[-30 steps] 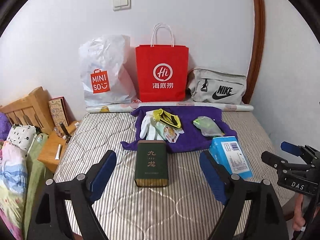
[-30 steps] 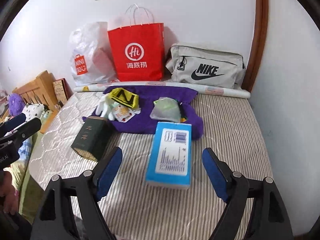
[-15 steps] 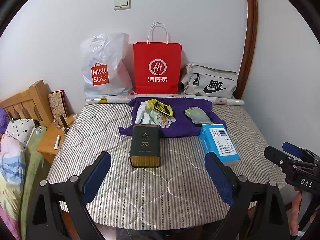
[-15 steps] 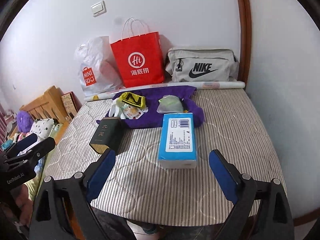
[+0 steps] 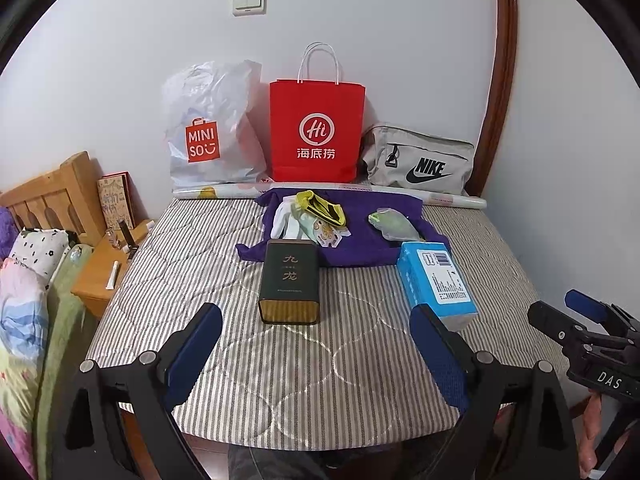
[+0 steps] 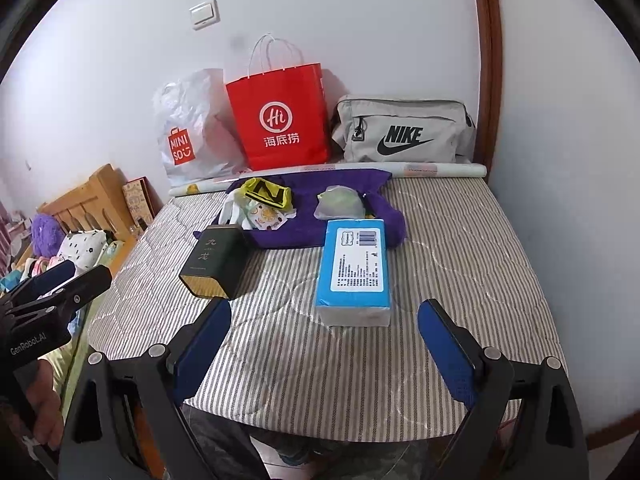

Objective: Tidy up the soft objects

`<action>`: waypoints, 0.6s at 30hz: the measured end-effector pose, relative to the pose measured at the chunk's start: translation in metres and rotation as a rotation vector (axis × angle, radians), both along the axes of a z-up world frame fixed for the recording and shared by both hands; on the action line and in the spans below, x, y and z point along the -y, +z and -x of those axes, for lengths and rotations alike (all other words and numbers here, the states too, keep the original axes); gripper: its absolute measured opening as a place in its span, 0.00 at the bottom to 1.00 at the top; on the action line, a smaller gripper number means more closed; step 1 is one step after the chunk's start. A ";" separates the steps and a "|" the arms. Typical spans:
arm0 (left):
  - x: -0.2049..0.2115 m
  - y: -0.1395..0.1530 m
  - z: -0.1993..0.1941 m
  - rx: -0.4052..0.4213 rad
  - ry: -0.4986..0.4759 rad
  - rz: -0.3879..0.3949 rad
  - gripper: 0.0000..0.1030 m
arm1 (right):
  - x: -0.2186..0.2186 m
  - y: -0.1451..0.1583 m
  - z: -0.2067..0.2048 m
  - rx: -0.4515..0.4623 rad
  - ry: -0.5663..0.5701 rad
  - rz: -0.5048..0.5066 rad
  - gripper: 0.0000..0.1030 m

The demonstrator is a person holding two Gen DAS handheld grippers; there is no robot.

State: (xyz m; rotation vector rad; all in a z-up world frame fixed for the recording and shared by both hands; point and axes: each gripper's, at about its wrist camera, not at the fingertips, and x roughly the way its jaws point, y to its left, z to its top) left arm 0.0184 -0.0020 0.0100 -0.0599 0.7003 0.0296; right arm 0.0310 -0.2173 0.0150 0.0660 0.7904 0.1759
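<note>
Two grippers, left (image 5: 316,354) and right (image 6: 324,348), fingers spread over striped mattress (image 5: 280,368); white wall (image 5: 360,20) behind.

Both grippers now sit farther back from the goods than 1 second ago. The left gripper (image 5: 316,344) hangs over the near edge of the striped mattress (image 5: 200,272), where before it stood close up to the dark green box (image 5: 290,280). The right gripper (image 6: 324,340) is likewise drawn back from the blue tissue pack (image 6: 354,272), so the mattress's front edge and the floor beneath show below both sets of fingers.
</note>
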 end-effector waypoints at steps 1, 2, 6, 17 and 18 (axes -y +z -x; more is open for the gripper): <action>0.000 0.000 0.000 0.000 0.003 0.000 0.92 | 0.000 0.000 0.000 0.000 0.001 0.001 0.91; 0.000 0.000 0.001 0.000 0.005 -0.001 0.92 | -0.001 0.000 0.001 0.001 0.003 0.003 0.91; 0.001 0.000 0.001 -0.002 0.004 0.001 0.92 | -0.001 0.000 0.002 0.002 0.006 0.007 0.91; 0.002 0.001 0.004 0.000 0.003 -0.001 0.92 | -0.003 0.002 0.007 0.007 0.015 0.011 0.91; 0.002 0.001 0.004 -0.001 0.004 -0.002 0.92 | -0.004 0.003 0.007 0.009 0.016 0.013 0.91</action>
